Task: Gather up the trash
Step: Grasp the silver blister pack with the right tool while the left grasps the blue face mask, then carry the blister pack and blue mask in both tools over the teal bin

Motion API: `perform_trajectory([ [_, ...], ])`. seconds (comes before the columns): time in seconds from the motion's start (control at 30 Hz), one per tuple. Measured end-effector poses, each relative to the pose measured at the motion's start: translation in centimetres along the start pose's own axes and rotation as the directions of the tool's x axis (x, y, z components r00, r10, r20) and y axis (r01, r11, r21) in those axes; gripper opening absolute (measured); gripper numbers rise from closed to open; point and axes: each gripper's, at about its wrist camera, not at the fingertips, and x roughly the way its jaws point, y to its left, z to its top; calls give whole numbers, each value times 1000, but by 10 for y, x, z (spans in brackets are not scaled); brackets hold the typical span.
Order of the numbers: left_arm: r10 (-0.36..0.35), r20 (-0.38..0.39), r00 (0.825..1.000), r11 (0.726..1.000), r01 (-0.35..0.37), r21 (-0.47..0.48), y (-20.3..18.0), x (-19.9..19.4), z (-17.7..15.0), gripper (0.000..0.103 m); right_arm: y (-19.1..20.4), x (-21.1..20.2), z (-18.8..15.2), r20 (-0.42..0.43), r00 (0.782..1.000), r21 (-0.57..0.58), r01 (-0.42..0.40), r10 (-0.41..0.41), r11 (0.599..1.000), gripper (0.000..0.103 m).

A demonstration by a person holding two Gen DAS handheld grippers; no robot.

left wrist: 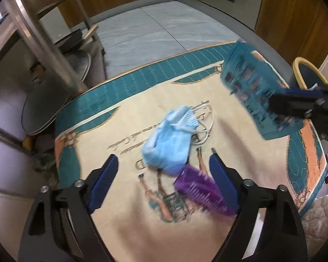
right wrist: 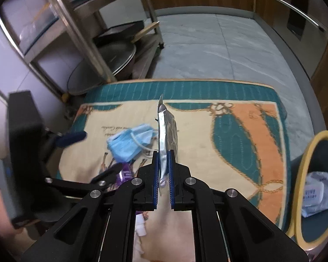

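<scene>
One face mask [left wrist: 167, 139], one purple wrapper [left wrist: 199, 190], one held packet [right wrist: 167, 131].

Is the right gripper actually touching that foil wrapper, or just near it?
Touching. The right wrist view shows the right gripper shut on the foil wrapper, both blue pads pressed flat against its lower edge, and the wrapper held upright above the mat.

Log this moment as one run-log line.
right gripper: shut on teal wrapper | left gripper: open over face mask, purple wrapper | bin: wipes pack inside

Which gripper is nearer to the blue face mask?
Left. The left gripper hangs open right over the mask. The right gripper is off to its side, shut on a wrapper.
</scene>
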Motion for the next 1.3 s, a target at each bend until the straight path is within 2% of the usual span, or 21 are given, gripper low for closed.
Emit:
perform_trajectory([
  [0.13, 0, -32, 1000, 1000, 0, 0, -9, 18, 8, 71, -11, -13, 2, 26, 1000, 16, -1, 1, 1000, 9],
  [0.2, 6, -54, 999, 1000, -6, 0, -10, 25, 10, 58, -14, -18, 2, 32, 999, 7, 2, -2, 1000, 9],
  [0.33, 19, -84, 996, 1000, -19, 3, -13, 36, 12, 48, -21, -24, 2, 43, 999, -10, 16, -15, 1000, 9],
  [0.37, 26, -79, 997, 1000, -26, 5, -13, 36, 14, 33, -24, -25, 3, 46, 999, -12, 27, -27, 1000, 9],
  [0.4, 29, -74, 997, 1000, -29, 2, -12, 35, 14, 23, -26, -26, 3, 47, 998, -10, 33, -33, 999, 9],
  [0.43, 23, -70, 997, 1000, -24, -8, -10, 34, 16, 22, -30, -28, 3, 52, 998, -2, 37, -36, 999, 9],
  [0.47, 15, -58, 998, 1000, -17, -22, -8, 31, 18, 16, -32, -30, 4, 57, 998, 3, 37, -37, 999, 9],
  [0.57, 34, 11, 999, 999, -34, -33, -8, 16, 26, 14, -41, -40, 4, 78, 996, 23, 47, -48, 999, 9],
  [0.7, 15, 115, 993, 1000, -12, -27, -21, -12, 40, 14, -56, -55, 2, 104, 992, 60, 63, -69, 996, 9],
  [0.83, -29, 212, 977, 999, 33, -15, -43, -41, 57, 13, -72, -72, -2, 131, 986, 76, 95, -105, 993, 9],
  [0.97, -91, 289, 953, 996, 92, 11, -70, -69, 67, 13, -98, -93, -9, 160, 977, 117, 121, -139, 986, 9],
  [1.1, -140, 325, 935, 990, 134, 41, -98, -84, 75, 13, -124, -110, -18, 176, 969, 156, 147, -174, 977, 9],
  [1.3, -193, 331, 923, 981, 174, 88, -133, -88, 84, 13, -155, -133, -35, 190, 958, 207, 175, -215, 963, 9],
])
